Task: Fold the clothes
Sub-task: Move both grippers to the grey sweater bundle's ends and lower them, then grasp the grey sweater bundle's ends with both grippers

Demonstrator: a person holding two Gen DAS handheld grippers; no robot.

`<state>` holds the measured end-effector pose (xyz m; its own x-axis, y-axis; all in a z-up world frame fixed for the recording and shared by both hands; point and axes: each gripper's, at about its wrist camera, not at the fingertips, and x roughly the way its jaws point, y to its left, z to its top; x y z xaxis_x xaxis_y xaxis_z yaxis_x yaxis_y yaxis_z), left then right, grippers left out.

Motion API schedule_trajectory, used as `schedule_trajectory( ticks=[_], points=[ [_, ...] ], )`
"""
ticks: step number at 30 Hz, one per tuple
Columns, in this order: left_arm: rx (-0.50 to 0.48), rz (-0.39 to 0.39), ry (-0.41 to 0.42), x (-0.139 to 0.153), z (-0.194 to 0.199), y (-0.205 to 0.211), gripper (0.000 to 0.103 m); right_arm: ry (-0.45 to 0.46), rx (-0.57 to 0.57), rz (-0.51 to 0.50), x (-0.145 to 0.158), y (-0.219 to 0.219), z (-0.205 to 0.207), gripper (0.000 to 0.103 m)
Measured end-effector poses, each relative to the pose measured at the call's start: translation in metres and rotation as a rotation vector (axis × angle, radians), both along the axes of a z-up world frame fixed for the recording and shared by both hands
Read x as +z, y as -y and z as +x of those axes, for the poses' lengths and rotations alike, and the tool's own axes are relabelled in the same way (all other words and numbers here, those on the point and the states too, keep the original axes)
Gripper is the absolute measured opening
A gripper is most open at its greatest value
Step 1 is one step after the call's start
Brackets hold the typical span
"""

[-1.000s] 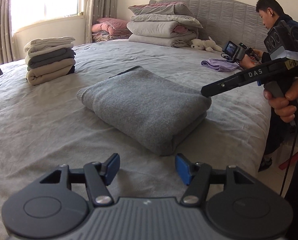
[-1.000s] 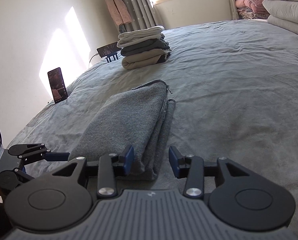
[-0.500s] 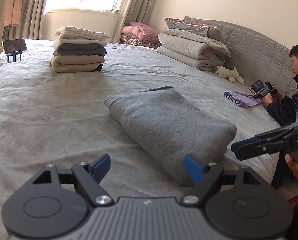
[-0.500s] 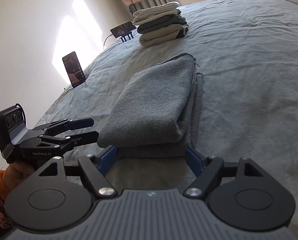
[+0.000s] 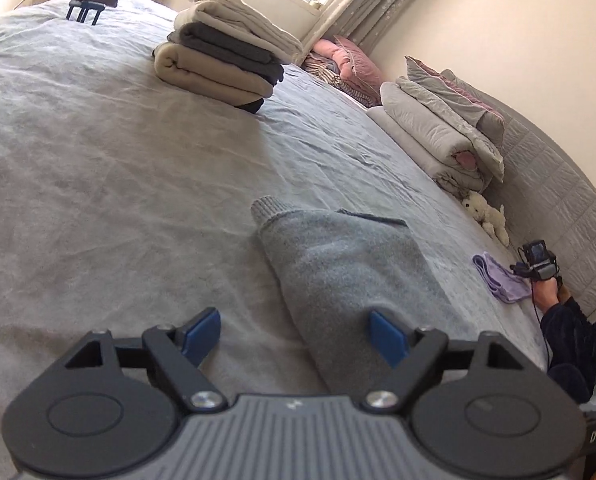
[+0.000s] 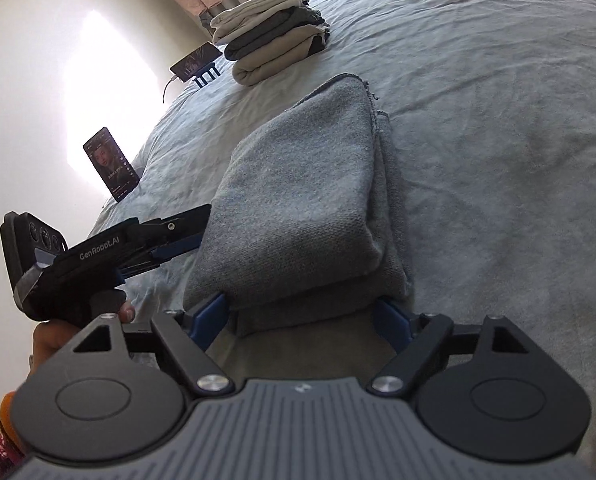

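A wide bed covered by a wrinkled pale grey sheet [image 5: 109, 168] fills both views. At its head, in the left wrist view, a padded grey headboard [image 5: 554, 200] curves behind a heap of folded grey and pink quilts [image 5: 442, 128].

Near the foot edge lies the folded grey knit sweater [image 6: 306, 204], a thick rectangular bundle lying flat on the sheet, its ribbed hem [image 5: 265, 206] pointing up the bed. Farther up the bed, well apart from it, sits a neat stack of folded cream, charcoal and beige garments [image 5: 225, 60].

The right gripper [image 6: 302, 318] is held at the sweater's near end, its blue-padded fingers [image 6: 209, 316] spread wide with one on each side of the bundle, not pinching it. The left gripper [image 5: 295, 334] is at the sweater's long side, jaws also wide apart: one blue pad rests over the knit, the other over bare sheet. In the right wrist view its black body is seen side-on, held by a hand [image 6: 57, 332].

A person in dark clothing [image 5: 578, 336] sits at the bedside holding another small device. Near them lie a folded lilac cloth [image 5: 498, 280] and a small white plush toy [image 5: 486, 216]. Two phones stand propped along the bed's far edge [image 6: 111, 164].
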<state>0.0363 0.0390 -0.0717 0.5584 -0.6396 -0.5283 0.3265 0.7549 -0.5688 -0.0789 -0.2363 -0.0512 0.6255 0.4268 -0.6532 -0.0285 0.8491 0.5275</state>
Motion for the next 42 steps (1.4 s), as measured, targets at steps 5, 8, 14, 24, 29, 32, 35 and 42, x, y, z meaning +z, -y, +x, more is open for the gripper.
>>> schedule_trajectory(
  ticks=[5, 8, 14, 24, 29, 32, 35, 42],
  points=[
    [0.048, -0.038, -0.026, -0.007, 0.029, 0.015, 0.081, -0.004, -0.049, 0.016, 0.001, -0.004, 0.007, 0.083],
    [0.072, -0.031, -0.007, -0.008, 0.037, 0.028, 0.074, -0.008, -0.069, 0.031, 0.000, -0.004, 0.013, 0.083],
    [0.117, -0.086, -0.022, -0.016, 0.041, 0.033, 0.024, 0.013, -0.092, 0.038, 0.002, -0.004, 0.020, 0.076],
    [0.201, -0.046, 0.019, 0.005, 0.014, 0.019, 0.014, 0.107, -0.084, -0.050, 0.014, -0.006, 0.018, 0.042],
    [0.277, -0.032, 0.008, 0.017, -0.010, -0.001, 0.013, 0.128, -0.082, -0.057, 0.015, -0.004, 0.022, 0.036],
    [0.316, -0.017, 0.009, 0.025, -0.031, -0.009, 0.013, 0.126, -0.089, -0.055, 0.014, -0.002, 0.025, 0.036],
    [0.324, 0.028, 0.025, 0.035, -0.057, -0.012, 0.013, 0.121, -0.105, -0.044, 0.014, 0.004, 0.027, 0.036],
    [0.317, 0.099, -0.048, 0.021, -0.064, -0.026, 0.034, 0.098, -0.170, -0.073, 0.013, 0.018, 0.029, 0.037]
  ],
)
